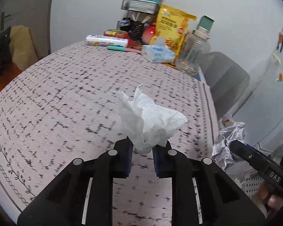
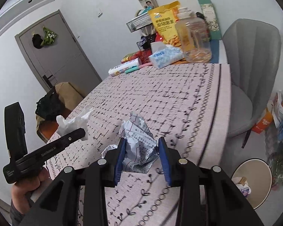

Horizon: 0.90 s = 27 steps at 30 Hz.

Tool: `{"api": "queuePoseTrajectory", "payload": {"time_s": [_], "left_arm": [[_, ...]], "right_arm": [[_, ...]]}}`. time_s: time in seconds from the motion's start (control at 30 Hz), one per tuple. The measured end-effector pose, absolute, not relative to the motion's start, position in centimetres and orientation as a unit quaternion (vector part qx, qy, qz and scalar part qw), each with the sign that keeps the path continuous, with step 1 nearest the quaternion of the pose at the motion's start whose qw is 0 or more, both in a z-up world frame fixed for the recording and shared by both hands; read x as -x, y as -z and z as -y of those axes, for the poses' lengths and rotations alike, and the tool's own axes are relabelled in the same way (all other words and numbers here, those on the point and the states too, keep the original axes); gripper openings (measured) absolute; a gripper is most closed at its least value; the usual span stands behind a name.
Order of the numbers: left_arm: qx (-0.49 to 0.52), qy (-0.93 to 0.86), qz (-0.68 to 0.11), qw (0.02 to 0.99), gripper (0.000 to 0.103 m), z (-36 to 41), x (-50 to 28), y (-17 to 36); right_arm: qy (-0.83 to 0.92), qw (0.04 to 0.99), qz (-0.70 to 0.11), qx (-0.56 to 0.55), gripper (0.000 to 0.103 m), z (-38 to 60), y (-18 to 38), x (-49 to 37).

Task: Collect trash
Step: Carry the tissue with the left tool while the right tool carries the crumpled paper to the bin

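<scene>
A crumpled white tissue (image 1: 151, 120) is pinched at its bottom end between the fingers (image 1: 129, 148) of the left gripper (image 1: 141, 148) and is held up above the worktop (image 1: 66, 94). A ball of printed paper (image 2: 137, 146) is squeezed between the blue fingers (image 2: 120, 158) of the right gripper (image 2: 141, 156), also lifted off the worktop. So both bits of trash are already picked up, and the carrying step looks to be in hand.

A round bin (image 2: 254, 180) is seen on the floor, off the worktop's near right corner, with some trash already in it. The printed paper is closer to the bin than the tissue.

Next, both pieces probably need to be moved past the worktop's edge and held over the bin. Then the fingers should be opened so the trash drops in. The tissue is light and floppy, so it may cling to the fingers.

Far across the worktop from the bin, a tissue pack (image 1: 157, 52), a clear jar (image 1: 193, 56) and a yellow snack bag (image 1: 171, 28) are left standing.
</scene>
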<state>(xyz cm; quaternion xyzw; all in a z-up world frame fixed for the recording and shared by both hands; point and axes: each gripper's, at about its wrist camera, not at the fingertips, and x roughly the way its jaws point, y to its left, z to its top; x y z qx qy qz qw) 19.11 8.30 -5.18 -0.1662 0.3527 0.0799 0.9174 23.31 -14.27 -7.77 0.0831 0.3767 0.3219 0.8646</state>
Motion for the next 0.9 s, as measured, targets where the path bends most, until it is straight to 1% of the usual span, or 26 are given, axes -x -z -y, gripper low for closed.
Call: {"api": "queuePoseTrajectory", "payload": {"time_s": [0.47,0.9], "left_arm": [[0.136,-0.01,-0.367,0.92,0.019,0.2,-22.6,4.9],[0.099,0.058,-0.402,0.908,0.019,8.9,-26.9,6.6]], "right_arm": [[-0.25,0.887,-0.369,-0.119,0.035,24.0,8.4,-24.5],[-0.163,0.894,-0.381,-0.17,0.036,33.7,12.3,-26.8]]}}
